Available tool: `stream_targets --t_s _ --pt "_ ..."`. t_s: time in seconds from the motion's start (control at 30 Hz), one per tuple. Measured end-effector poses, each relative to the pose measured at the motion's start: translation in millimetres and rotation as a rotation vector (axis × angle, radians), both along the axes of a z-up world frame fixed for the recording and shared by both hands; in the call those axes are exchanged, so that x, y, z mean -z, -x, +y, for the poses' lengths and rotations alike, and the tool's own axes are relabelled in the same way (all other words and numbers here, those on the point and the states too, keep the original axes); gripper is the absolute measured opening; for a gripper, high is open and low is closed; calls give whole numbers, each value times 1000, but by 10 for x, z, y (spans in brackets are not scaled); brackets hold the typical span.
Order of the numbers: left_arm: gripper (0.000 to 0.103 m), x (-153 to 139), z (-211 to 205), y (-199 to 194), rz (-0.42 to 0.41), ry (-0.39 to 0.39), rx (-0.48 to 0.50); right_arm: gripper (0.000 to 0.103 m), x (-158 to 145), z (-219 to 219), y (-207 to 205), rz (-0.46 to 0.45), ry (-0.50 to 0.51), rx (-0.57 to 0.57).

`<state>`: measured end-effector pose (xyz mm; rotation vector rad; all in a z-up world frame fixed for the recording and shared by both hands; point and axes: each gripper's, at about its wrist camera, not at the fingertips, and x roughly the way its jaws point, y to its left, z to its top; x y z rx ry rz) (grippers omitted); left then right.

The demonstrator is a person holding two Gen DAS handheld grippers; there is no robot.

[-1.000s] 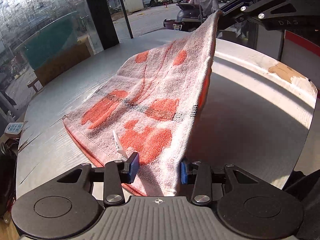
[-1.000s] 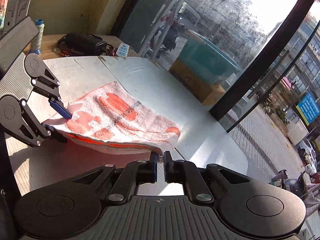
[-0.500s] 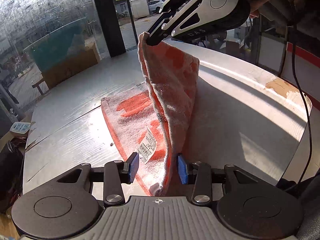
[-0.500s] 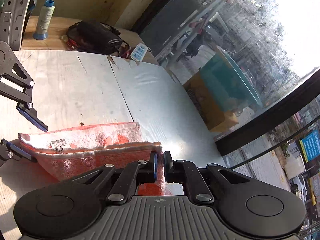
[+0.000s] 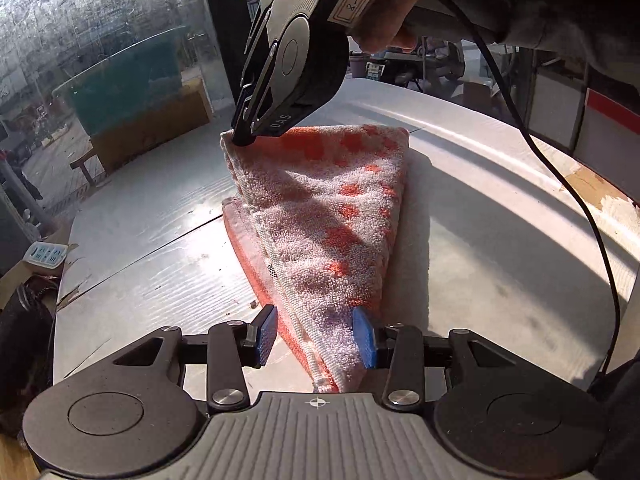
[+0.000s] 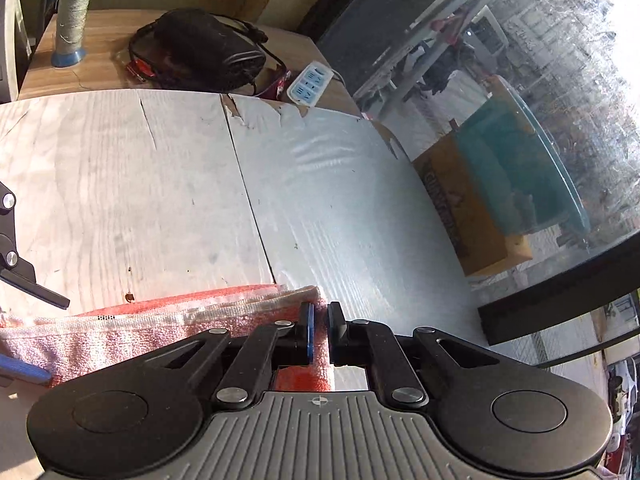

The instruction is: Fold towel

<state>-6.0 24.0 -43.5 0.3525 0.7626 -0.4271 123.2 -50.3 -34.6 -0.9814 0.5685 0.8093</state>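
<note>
The pale pink terry towel (image 5: 320, 216) with orange blotches lies on the whitish wood-grain surface (image 5: 160, 280); the black fingers (image 5: 365, 336) beside it carry blue pads.

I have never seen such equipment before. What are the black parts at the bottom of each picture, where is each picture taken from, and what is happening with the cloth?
There is no robot here. A person holds a hand tool with two fingers in each hand, and a small camera sits on each tool, looking forward along the fingers. One picture comes from the left tool, the other from the right.

The left gripper is open; the near end of the towel lies between its blue pads without being pinched. The right gripper, held by a hand, is shut on a far corner of the towel and holds it above the pale table. The pink and orange towel is already doubled over.
</note>
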Motion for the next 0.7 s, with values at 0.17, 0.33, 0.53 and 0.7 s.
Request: stream_targets --t_s 0.17,0.33,0.53,0.7 --pt "44 62 6 -55 22 5 10 7 187 165 -187 54 9 -15" --pt "49 68 43 -87 33 22 5 7 314 212 -274 90 -11 -12" --pt "49 35 82 -77 27 36 -5 7 296 -29 -349 168 -116 -3" --pt "51 -23 161 -15 53 103 5 26 375 -171 -404 204 -144 -13"
